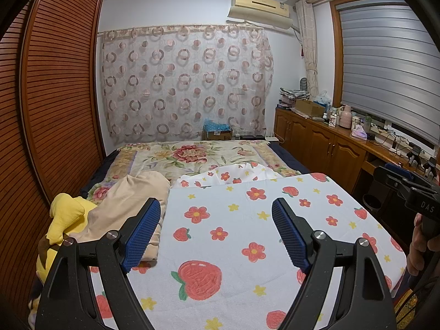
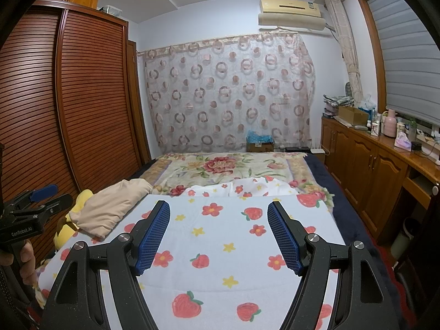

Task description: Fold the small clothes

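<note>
With your left gripper [image 1: 216, 231] and right gripper [image 2: 218, 233] both spread wide and holding nothing, the beige garment [image 1: 129, 203] lies crumpled at the left edge of the strawberry-print sheet [image 1: 247, 233], so grabbing 1 layer risks dragging it onto the yellow plush [image 1: 67, 214]

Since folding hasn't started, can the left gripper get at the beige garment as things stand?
Probably yes: the left gripper is open and empty, and the beige garment lies uncovered just left of it, with nothing between them.
</note>
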